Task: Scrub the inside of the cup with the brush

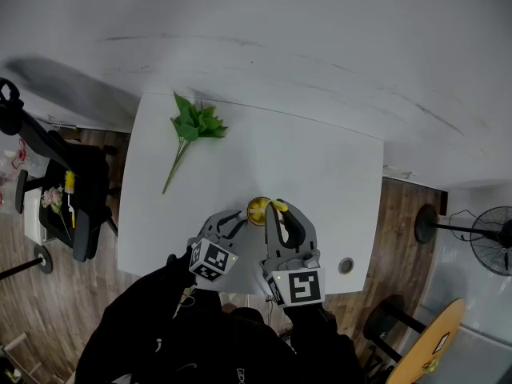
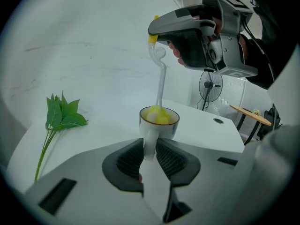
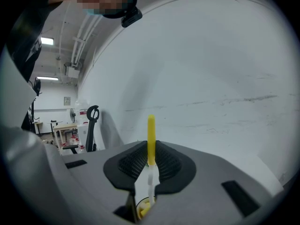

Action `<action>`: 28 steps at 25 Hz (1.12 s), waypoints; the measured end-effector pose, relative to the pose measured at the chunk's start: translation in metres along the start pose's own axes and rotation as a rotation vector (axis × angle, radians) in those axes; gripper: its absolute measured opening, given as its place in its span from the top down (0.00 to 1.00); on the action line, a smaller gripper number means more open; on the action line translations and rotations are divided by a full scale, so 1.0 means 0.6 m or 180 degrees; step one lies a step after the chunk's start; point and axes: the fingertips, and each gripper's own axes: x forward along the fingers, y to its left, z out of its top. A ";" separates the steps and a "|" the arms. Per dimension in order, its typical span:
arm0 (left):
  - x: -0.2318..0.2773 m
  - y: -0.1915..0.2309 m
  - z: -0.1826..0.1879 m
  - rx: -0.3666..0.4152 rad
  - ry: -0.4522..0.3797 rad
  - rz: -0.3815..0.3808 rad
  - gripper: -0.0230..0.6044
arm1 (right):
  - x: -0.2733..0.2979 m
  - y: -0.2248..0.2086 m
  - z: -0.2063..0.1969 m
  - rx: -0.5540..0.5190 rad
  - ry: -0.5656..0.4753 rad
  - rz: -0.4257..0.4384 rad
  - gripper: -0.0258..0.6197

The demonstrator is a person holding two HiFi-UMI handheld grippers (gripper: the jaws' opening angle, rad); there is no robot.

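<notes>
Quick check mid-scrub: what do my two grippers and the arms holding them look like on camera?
Both the left gripper and right gripper are grey plastic shells with curved jaws lined by black textured pads. Each carries a cube with black-and-white square markers. The person wears black sleeves.

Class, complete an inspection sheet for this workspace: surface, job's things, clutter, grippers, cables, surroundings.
Surface: white table with a grommet hole near its right edge.
Job's things: cup upright; brush stands in it, yellow head inside.
Clutter: leafy sprig lying at the table's far left.
Grippers: left gripper shut on the cup's handle; right gripper shut on the brush's upper handle.
Cables: nothing seen.
Surroundings: fan at right, office chair at left, wood floor.
</notes>
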 end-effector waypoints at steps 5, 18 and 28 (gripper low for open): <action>0.000 0.001 0.000 0.0008 -0.0019 0.0010 0.81 | -0.015 0.015 0.002 0.0076 -0.0017 0.0082 0.86; -0.001 0.000 -0.002 -0.0017 -0.0017 0.0068 0.80 | -0.077 0.010 -0.021 0.0056 0.0112 0.0048 0.86; 0.000 -0.003 0.000 -0.0013 -0.0003 0.0059 0.80 | -0.062 -0.022 -0.017 0.0065 0.0083 -0.0064 0.85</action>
